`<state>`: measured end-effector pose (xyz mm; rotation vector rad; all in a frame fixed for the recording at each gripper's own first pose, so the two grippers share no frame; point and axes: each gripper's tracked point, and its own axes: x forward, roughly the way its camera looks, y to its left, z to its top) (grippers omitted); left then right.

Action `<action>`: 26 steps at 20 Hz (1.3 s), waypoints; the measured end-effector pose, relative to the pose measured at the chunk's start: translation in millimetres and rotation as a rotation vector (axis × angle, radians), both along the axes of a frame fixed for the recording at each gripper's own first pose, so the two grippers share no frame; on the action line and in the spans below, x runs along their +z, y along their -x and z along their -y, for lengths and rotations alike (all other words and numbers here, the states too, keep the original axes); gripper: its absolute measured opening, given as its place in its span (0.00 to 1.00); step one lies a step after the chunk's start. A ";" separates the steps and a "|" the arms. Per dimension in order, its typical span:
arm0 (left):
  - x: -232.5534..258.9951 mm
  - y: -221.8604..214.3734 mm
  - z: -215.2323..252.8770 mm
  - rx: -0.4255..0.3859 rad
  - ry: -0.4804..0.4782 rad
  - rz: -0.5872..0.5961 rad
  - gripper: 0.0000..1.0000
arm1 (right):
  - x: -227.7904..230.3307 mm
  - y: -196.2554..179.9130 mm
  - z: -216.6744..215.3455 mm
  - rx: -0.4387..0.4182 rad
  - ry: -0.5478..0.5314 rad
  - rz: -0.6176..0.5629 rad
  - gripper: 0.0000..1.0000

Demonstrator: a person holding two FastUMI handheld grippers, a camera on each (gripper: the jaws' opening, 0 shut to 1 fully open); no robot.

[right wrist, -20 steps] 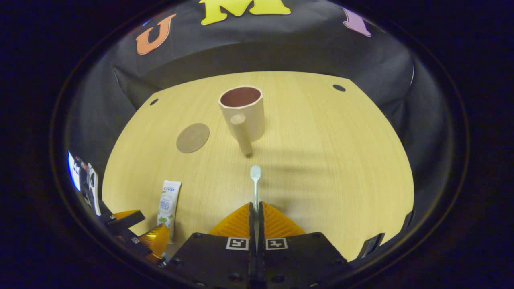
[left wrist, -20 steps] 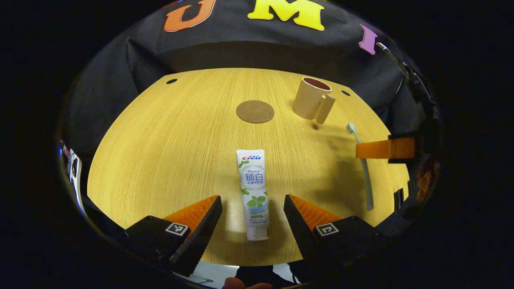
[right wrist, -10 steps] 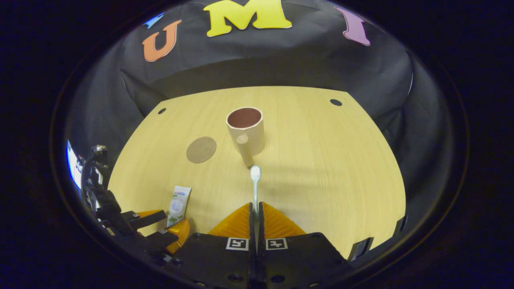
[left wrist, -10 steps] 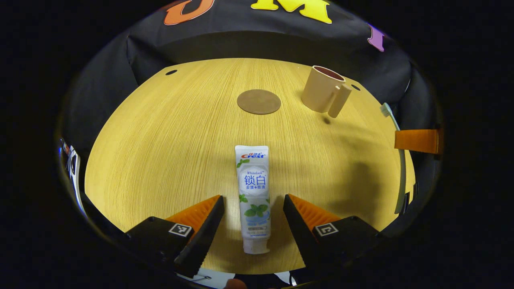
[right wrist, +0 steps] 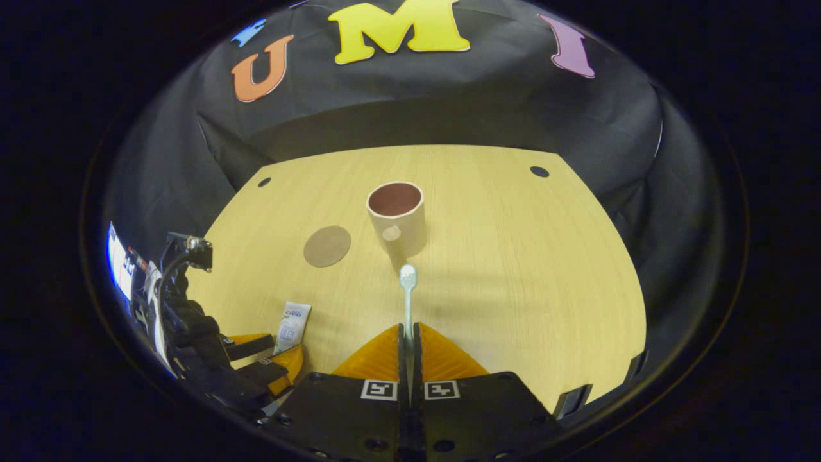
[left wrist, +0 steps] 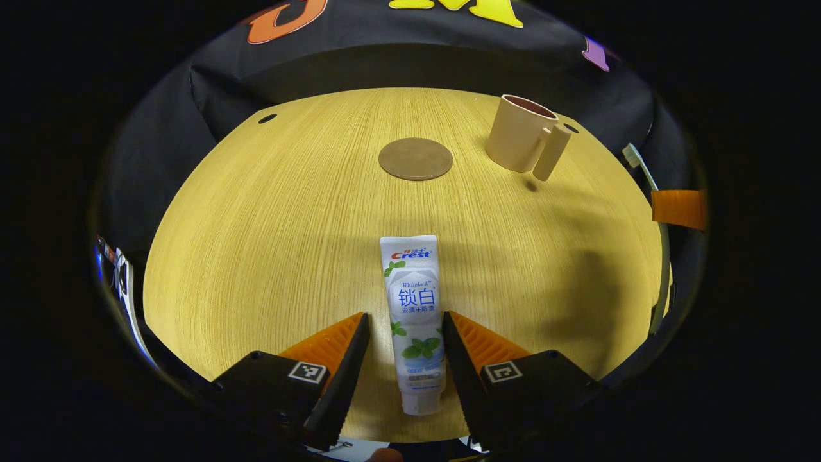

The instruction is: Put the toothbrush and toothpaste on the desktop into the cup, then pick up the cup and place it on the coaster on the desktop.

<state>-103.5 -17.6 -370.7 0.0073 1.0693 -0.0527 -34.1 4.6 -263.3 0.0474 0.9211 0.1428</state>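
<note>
left claw (left wrist: 403, 343) straddles toothpaste (left wrist: 414, 314) lying on desktop (left wrist: 269, 224).

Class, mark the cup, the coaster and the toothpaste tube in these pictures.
cup (right wrist: 399, 226), right gripper view, on its front wall.
coaster (left wrist: 415, 158), left gripper view, on its flat top.
toothpaste tube (left wrist: 415, 301), left gripper view, on its printed middle.

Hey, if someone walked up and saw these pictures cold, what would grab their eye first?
Probably the white toothpaste tube lying flat on the wooden desktop, framed between the fingers of the open left gripper. Next, the toothbrush pinched in the right gripper, its head pointing toward the beige cup standing upright behind it. A round brown coaster lies bare to the cup's left.
</note>
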 end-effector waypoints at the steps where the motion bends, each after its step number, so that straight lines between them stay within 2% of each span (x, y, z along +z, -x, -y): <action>1: 0.5 -1.3 -0.1 0.001 0.001 -0.002 0.73 | 1.4 -0.4 -0.6 0.003 0.000 0.005 0.00; 6: 1.0 -2.0 -0.6 0.032 0.033 -0.018 0.54 | 9.6 -6.7 -3.5 0.004 -0.009 0.034 0.01; 8: 1.8 -1.7 -0.3 0.028 0.039 -0.021 0.51 | 13.4 -8.7 -3.0 0.001 -0.012 0.043 0.01; 15: 14.0 -3.5 9.1 0.022 0.095 0.013 0.46 | 35.3 -15.4 -7.0 -0.001 -0.027 0.112 0.01; 22: 63.1 -7.1 3.3 0.016 0.121 0.157 0.43 | 52.8 -26.1 -16.6 0.021 -0.037 0.173 0.01; 26: 95.5 -20.1 0.8 0.027 0.114 0.253 0.43 | 76.5 -49.4 -22.1 0.042 -0.038 0.258 0.01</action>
